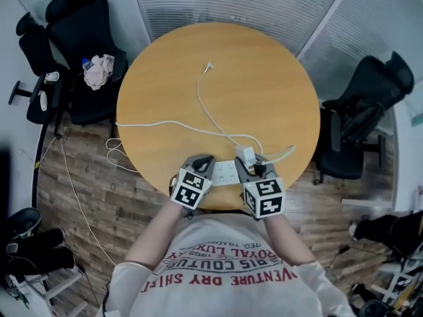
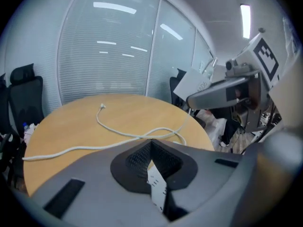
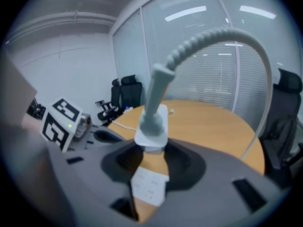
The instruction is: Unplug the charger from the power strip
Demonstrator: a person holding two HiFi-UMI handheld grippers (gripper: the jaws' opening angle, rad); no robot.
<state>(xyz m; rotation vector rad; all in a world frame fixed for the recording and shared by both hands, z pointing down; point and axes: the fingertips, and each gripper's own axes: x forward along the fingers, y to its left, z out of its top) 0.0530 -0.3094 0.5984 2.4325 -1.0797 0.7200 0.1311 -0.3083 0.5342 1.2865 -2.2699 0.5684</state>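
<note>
Steadily raise the charger point(image 3: 154, 122), pinched in the right gripper point(image 3: 152, 148), straight up from the strip point(image 3: 149, 186); the left gripper point(image 2: 151, 144), jaws together and empty, should pin the strip.

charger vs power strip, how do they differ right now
The charger is a small block gripped by the jaws of the right gripper; the power strip is a longer bar lying on the table. The charger's cable ends loose on the tabletop; the power strip's cord runs off the left edge. Both are white.
</note>
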